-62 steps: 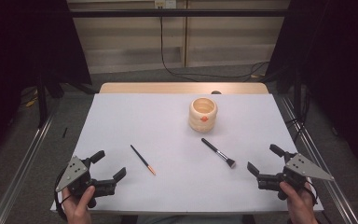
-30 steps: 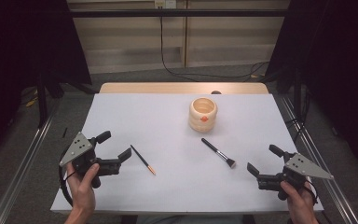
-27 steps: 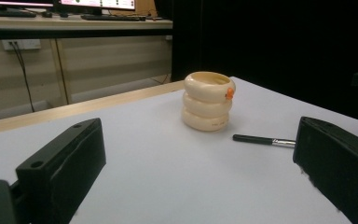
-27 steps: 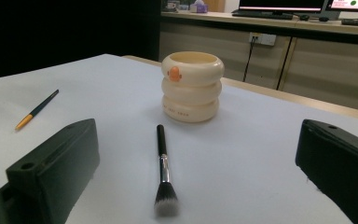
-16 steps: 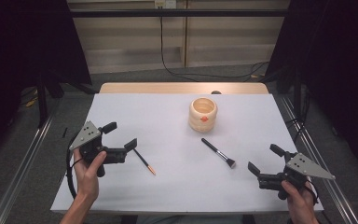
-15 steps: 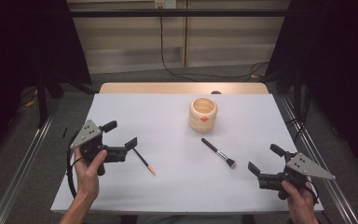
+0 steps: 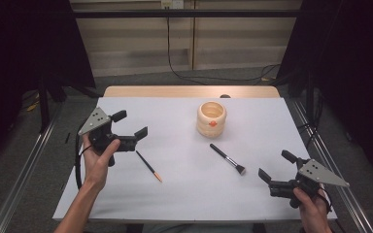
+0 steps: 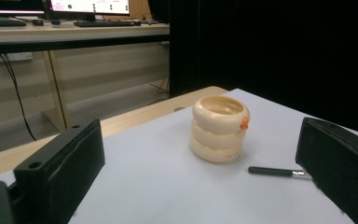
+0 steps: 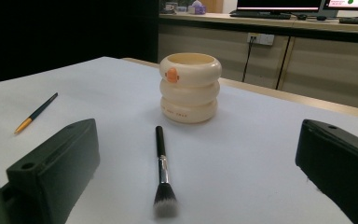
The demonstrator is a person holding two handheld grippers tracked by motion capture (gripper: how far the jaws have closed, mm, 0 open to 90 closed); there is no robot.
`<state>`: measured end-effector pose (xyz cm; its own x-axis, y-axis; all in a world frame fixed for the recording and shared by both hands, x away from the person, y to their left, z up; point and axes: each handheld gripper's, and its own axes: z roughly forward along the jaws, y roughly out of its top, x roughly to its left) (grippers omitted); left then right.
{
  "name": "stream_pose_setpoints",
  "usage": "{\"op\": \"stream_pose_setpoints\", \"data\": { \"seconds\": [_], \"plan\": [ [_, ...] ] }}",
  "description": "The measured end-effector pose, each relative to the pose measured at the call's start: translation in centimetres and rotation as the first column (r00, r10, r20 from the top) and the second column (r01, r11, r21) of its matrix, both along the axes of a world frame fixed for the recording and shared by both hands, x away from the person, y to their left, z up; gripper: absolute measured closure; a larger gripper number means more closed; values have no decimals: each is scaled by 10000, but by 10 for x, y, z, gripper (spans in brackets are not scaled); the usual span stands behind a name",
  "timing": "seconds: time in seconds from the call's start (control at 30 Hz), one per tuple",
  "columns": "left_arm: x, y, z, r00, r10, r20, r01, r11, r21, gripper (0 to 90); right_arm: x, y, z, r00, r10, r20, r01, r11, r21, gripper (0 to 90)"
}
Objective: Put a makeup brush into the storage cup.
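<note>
A cream ribbed cup [image 7: 211,119] with an orange knob stands upright at the back middle of the white table [image 7: 184,199]; it also appears as the cup [image 8: 219,128] and the cup [image 9: 190,87]. A black-handled makeup brush [image 7: 228,158] lies in front of it, bristles toward the person, also seen as the brush [image 9: 161,170] and its handle [image 8: 275,172]. A thin dark brush with an orange tip [image 7: 148,166] lies left of centre, the thin brush [image 9: 35,113]. My left gripper [image 7: 130,127] hovers open, raised just behind that thin brush. My right gripper [image 7: 277,164] stands open at the front right.
The table's wooden far edge [image 7: 189,91] borders a floor with cables. Metal rails [image 7: 24,170] run along both sides. Dark curtains hang left and right. A desk with monitors [image 9: 279,7] stands beyond the table.
My left gripper has risen from the front left corner and moved forward and right, up to the thin brush's far end. The right gripper has stayed put.
</note>
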<state>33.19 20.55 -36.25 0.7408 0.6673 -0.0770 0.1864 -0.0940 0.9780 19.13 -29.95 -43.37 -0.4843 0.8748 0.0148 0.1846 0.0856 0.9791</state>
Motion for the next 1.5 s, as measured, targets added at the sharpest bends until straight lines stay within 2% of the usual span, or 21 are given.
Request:
{"op": "stream_pose_setpoints", "data": {
  "seconds": [0.17,0.3,0.5,0.53,0.6,0.8,0.83,0.93,0.97,1.0,1.03,1.07,1.1,1.17,1.2,1.23,1.3,1.33,1.37,1.43,1.5],
  "plan": [
    [12,-4,0,9999,-91,-96,94,9994,336,25,0,0,0,10000,51,20,-51,10000,-9,0],
    [16,-7,-2,9994,-247,-225,256,9989,404,25,0,0,0,10000,36,-5,-36,10000,12,0],
    [19,-9,-5,9965,-633,-544,675,9946,788,29,0,0,0,10000,55,-28,-55,10000,-30,0],
    [20,-9,-5,9948,-563,-854,652,9923,1051,38,0,0,0,10000,63,-32,-63,10000,-23,0],
    [21,-8,-3,9935,-518,-1013,659,9879,1405,41,0,0,0,10000,6,-48,-6,10000,-68,0],
    [25,-8,2,9879,-658,-1408,876,9841,1546,52,1,1,-1,10000,22,-76,-23,9999,-99,0],
    [26,-10,3,9848,-656,-1611,960,9772,1892,55,1,1,-1,10000,24,-88,-25,9999,-104,0],
    [27,-10,4,9846,-670,-1616,1011,9717,2134,87,1,0,-1,9999,27,-113,-28,10000,-78,0],
    [27,-11,5,9816,-798,-1737,1175,9686,2192,87,1,0,-1,9999,27,-113,-28,10000,-78,0],
    [28,-12,5,9748,-972,-2006,1456,9590,2430,92,1,0,-1,9999,44,-146,-45,10000,-70,0],
    [28,-12,5,9748,-972,-2006,1456,9590,2430,91,1,0,-1,9999,28,-155,-29,10000,-60,0],
    [27,-14,3,9693,-1001,-2246,1619,9473,2763,89,1,0,-1,9999,40,-162,-41,10000,-61,0],
    [27,-14,3,9693,-1001,-2246,1619,9473,2763,88,1,0,-1,9999,40,-162,-41,10000,-61,0],
    [27,-16,2,9612,-995,-2572,1806,9318,3147,85,1,0,-1,9998,43,-180,-44,10000,-58,0],
    [27,-16,1,9605,-897,-2635,1788,9243,3373,50,1,0,-1,9998,59,-191,-60,10000,-72,0],
    [28,-17,0,9563,-736,-2831,1787,9133,3660,35,1,0,-1,9998,52,-202,-54,9999,-89,0],
    [28,-17,-3,9447,-612,-3221,1928,8983,3947,45,1,0,-2,9997,61,-220,-64,9999,-117,0],
    [29,-18,-6,9353,-449,-3511,2026,8814,4268,41,2,0,-2,9995,84,-304,-87,9999,-94,0],
    [29,-18,-6,9353,-449,-3511,2026,8814,4268,41,2,0,-2,9995,84,-304,-87,9999,-94,0],
    [31,-18,-8,9216,-361,-3864,2264,8586,4599,39,2,0,-2,9995,88,-318,-92,9999,-137,0],
    [31,-18,-9,9167,-303,-3983,2316,8527,4683,39,1,1,-2,9994,99,-328,-105,9998,-176,0]
  ]
}}
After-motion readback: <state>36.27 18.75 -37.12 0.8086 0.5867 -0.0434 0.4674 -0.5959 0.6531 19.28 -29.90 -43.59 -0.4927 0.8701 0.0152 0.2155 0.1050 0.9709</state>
